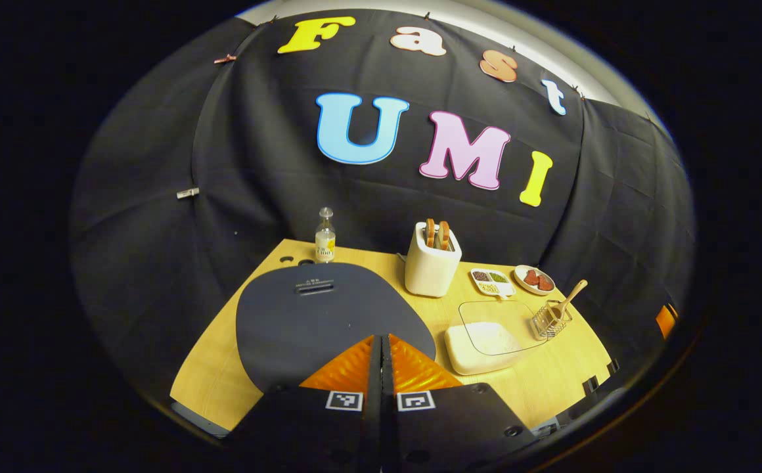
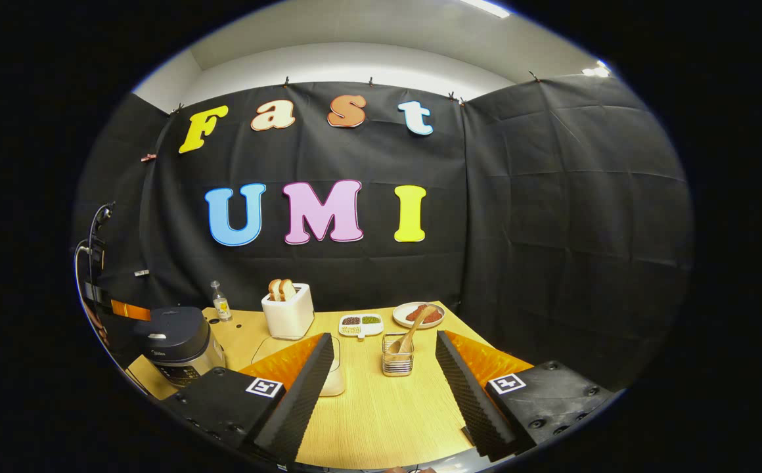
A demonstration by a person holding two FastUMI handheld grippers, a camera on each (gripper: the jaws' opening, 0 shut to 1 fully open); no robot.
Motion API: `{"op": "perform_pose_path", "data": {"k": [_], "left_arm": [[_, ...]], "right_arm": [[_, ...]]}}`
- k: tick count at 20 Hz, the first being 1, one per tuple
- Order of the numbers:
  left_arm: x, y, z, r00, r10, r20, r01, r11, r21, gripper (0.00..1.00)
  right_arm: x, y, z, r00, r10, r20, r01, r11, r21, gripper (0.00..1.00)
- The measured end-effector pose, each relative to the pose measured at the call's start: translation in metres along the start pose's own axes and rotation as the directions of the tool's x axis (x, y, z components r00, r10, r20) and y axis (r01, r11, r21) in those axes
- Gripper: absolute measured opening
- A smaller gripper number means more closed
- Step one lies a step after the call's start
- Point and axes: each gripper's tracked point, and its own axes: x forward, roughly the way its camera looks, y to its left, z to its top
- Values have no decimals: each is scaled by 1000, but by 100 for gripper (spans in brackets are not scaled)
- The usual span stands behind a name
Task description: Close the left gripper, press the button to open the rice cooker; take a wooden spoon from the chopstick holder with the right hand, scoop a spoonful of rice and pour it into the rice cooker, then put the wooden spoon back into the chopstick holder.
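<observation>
Each claw [image 1: 381, 348] [image 2: 381, 368] has black screwed housings bearing square black-and-white markers, with ribbed fingers

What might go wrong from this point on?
The shut left gripper hovers over the dark grey rice cooker; it may miss the button. The wooden spoon leans loosely in the wire chopstick holder, so the open right gripper could tip that holder.

Rice cooker [image 1: 328, 322] button hidden — claw [image 1: 381, 348] covers it.
</observation>
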Motion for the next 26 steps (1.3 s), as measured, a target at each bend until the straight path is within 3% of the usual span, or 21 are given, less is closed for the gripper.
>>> {"op": "perform_pose_path", "data": {"k": [7, 12, 17, 20, 23, 26], "left_arm": [[20, 7, -31, 995, -7, -95, 3, 999, -40, 5], [20, 7, -38, 995, -14, -95, 10, 999, -41, 6], [20, 8, -39, 995, 25, -102, -36, 994, -106, 6], [15, 6, -30, 995, 57, -80, -63, 995, -80, 6], [-2, 5, 12, 991, 118, 57, -112, 989, -98, 6], [-32, 10, 77, 944, 223, 243, -198, 972, -124, 6]], "right_arm": [[3, -4, -9, 999, -15, -38, 14, 1000, -4, 98], [8, -3, -12, 998, -3, -63, 3, 1000, 1, 98], [27, -8, -22, 994, 17, -107, -18, 1000, -3, 98], [43, -10, -20, 993, 39, -114, -39, 999, 3, 98], [66, -12, -18, 991, 58, -124, -56, 998, 23, 98], [87, -10, -16, 988, 84, -128, -79, 996, 44, 98]]}}
